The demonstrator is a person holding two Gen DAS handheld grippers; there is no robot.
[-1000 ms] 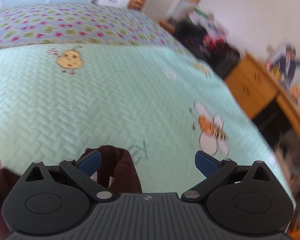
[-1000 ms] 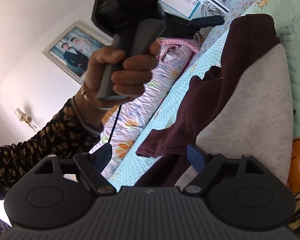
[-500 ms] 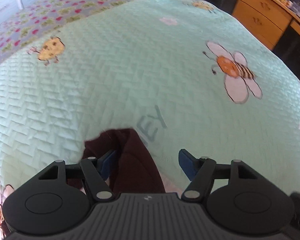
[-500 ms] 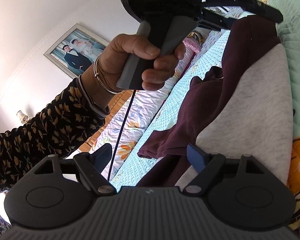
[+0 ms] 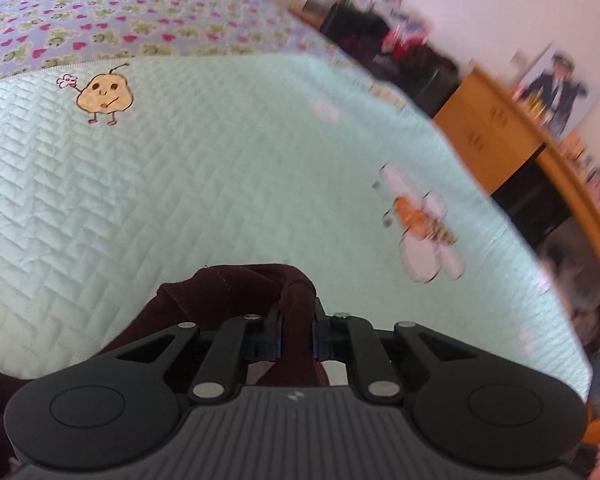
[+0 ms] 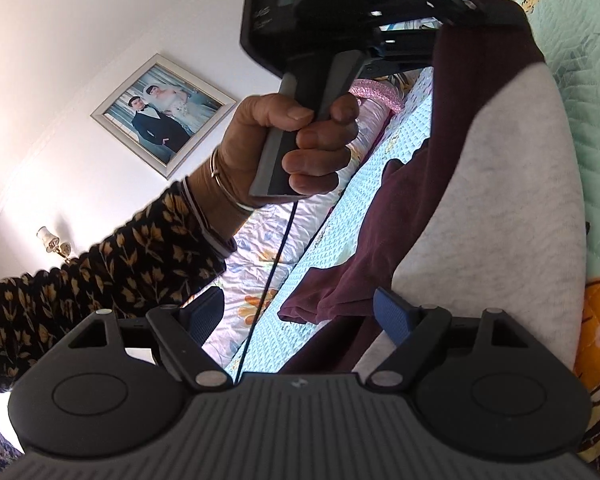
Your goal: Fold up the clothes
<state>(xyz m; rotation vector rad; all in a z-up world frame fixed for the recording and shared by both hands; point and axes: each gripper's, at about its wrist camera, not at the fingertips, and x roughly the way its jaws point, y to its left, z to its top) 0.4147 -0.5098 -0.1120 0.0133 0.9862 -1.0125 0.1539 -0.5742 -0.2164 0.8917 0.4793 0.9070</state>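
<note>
We have the bed [image 5: 228,168] before us, its mint quilted cover spread wide, and on it lies the garment [image 6: 496,216], maroon with a pale grey panel, stretching from the near edge of the right wrist view up toward the far right. It is not yet a neat stack: a maroon flap juts out to the left and the cloth lies in loose layers, so we judge the folding to be somewhere in the middle, with at least one more fold and some squaring up left. How many folds are already in it we cannot tell from here.

Our left gripper [image 5: 296,340] has its jaws clamped on a bunched ridge of the maroon cloth, which rises between them at the near end of the bed. In the right wrist view the same gripper, held in the left hand [image 6: 288,148], meets the far top corner of the garment.

Our right gripper [image 6: 300,316] has its jaws apart, with nothing between them, just beside the garment's near end
</note>
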